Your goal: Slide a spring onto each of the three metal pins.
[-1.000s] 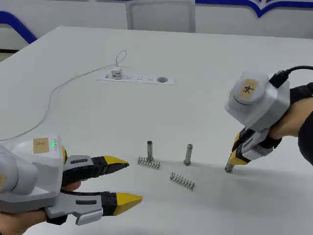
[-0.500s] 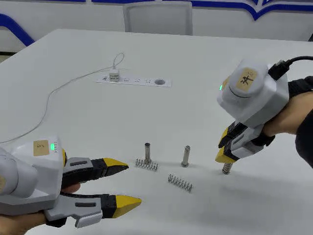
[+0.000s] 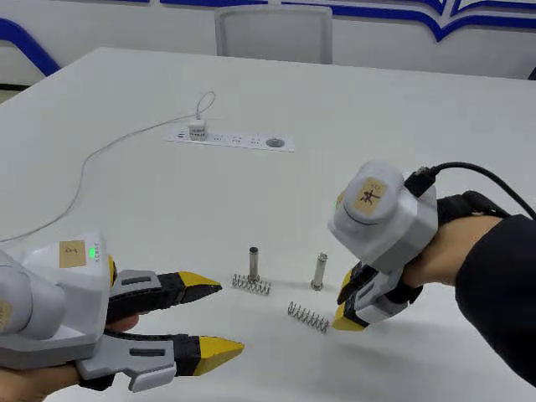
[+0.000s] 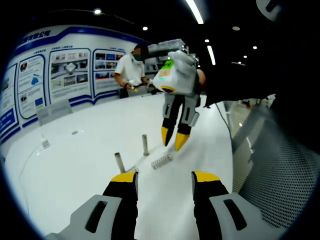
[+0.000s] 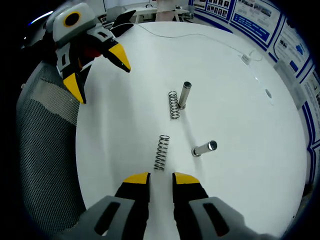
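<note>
White bench (image 3: 402, 126) surface stretches back to a blue-trimmed wall. Toward its near edge a metal pin (image 3: 254, 261) and a second pin (image 3: 319, 270) stand upright, both short, polished and bare. One spring (image 3: 251, 286) lies at the first pin's foot. The loose spring (image 3: 307, 316), a thin silvery coil, lies nearer the edge, just ahead of the right tool (image 5: 161, 176), whose jaws are slightly parted and empty. It should pinch that coil lightly near one end, stand it upright and lower it squarely over a pin top. The left tool (image 4: 164, 176) hangs wide apart, carrying nothing.
</note>
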`<act>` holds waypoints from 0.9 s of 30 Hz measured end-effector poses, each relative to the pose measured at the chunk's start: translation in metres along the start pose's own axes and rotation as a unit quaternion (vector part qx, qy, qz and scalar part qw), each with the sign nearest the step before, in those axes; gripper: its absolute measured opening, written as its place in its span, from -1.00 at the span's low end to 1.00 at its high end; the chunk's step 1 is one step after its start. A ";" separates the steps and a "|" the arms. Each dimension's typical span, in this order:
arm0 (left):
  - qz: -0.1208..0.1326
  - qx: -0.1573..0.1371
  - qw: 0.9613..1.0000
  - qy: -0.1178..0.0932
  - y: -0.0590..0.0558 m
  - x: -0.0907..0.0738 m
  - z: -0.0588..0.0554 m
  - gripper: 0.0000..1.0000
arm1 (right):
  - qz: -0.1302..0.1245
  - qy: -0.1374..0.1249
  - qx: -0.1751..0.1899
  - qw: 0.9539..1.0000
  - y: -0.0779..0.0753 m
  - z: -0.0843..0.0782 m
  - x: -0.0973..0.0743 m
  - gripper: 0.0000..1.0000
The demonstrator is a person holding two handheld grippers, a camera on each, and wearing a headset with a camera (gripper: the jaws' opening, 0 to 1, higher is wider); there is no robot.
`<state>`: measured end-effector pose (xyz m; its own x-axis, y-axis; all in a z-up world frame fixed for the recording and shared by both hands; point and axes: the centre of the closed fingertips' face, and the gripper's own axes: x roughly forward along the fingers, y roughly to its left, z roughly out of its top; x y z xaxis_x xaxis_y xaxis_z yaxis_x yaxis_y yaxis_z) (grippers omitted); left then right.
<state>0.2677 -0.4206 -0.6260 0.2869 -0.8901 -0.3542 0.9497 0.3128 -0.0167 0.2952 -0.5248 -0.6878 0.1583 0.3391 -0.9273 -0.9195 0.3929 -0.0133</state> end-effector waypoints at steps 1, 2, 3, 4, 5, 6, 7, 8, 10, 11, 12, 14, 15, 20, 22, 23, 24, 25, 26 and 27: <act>-0.001 0.000 1.000 0.000 0.000 0.000 0.000 -0.12 | 0.000 -0.001 0.001 1.000 0.000 0.001 0.003 -0.63; -0.002 0.000 1.000 0.001 -0.001 0.000 -0.001 -0.12 | 0.001 -0.002 0.003 1.000 0.000 0.001 0.004 -0.63; -0.003 0.000 1.000 0.001 -0.001 0.001 -0.001 -0.12 | 0.003 -0.005 0.008 1.000 0.002 0.002 0.007 -0.64; -0.003 0.000 1.000 0.001 -0.001 0.001 -0.001 -0.12 | 0.004 -0.005 0.009 1.000 0.002 0.002 0.009 -0.64; -0.004 0.000 1.000 0.001 -0.001 0.001 -0.001 -0.12 | 0.004 -0.006 0.010 1.000 0.001 0.002 0.011 -0.64; -0.004 0.001 1.000 0.002 -0.001 0.001 -0.001 -0.12 | 0.004 -0.004 0.012 1.000 0.002 0.001 0.014 -0.64; -0.004 0.001 1.000 0.002 -0.001 0.001 -0.001 -0.12 | 0.005 -0.003 0.013 1.000 0.002 0.001 0.016 -0.65; -0.004 0.001 1.000 0.002 -0.001 0.001 -0.001 -0.12 | 0.006 -0.001 0.014 1.000 0.003 0.000 0.018 -0.65; -0.005 0.002 1.000 0.004 -0.001 0.001 -0.002 -0.13 | 0.008 0.000 0.014 1.000 0.003 0.000 0.021 -0.66; -0.006 0.003 1.000 0.005 -0.002 0.001 -0.002 -0.13 | 0.007 0.001 0.015 1.000 0.003 0.000 0.022 -0.66; -0.006 0.004 1.000 0.006 -0.002 0.002 -0.002 -0.13 | 0.007 0.000 0.015 1.000 0.002 0.000 0.022 -0.67; -0.008 0.005 1.000 0.009 -0.002 0.002 -0.003 -0.13 | 0.006 0.000 0.017 1.000 0.001 0.001 0.023 -0.68; -0.008 0.006 1.000 0.009 -0.003 0.002 -0.003 -0.13 | 0.006 -0.001 0.018 1.000 0.001 0.001 0.023 -0.68; -0.010 0.010 1.000 0.016 -0.003 0.003 -0.004 -0.13 | 0.008 -0.001 0.018 1.000 0.001 0.000 0.027 -0.72; -0.012 0.013 1.000 0.021 -0.002 0.004 -0.004 -0.13 | 0.007 -0.003 0.015 1.000 0.001 0.001 0.027 -0.76; -0.014 0.016 0.999 0.024 -0.002 0.005 -0.004 -0.13 | 0.009 -0.003 0.016 1.000 0.002 0.001 0.026 -0.77; -0.015 0.018 0.999 0.026 -0.002 0.005 -0.004 -0.13 | 0.010 -0.003 0.017 1.000 0.003 0.001 0.026 -0.77; -0.017 0.020 0.999 0.028 -0.002 0.006 -0.004 -0.13 | 0.010 -0.004 0.016 1.000 0.003 0.001 0.026 -0.77; -0.020 0.024 0.999 0.031 -0.002 0.007 -0.003 -0.14 | 0.009 -0.006 0.015 1.000 0.003 0.002 0.024 -0.77; -0.022 0.027 0.999 0.033 -0.002 0.008 -0.002 -0.14 | 0.009 -0.008 0.014 1.000 0.003 0.003 0.023 -0.77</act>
<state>0.2677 -0.4279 -0.6312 0.2382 -0.8777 -0.4158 0.9669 0.2545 0.0169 0.2970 -0.5135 -0.7080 0.1472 0.3593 -0.9215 -0.9116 0.4108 0.0145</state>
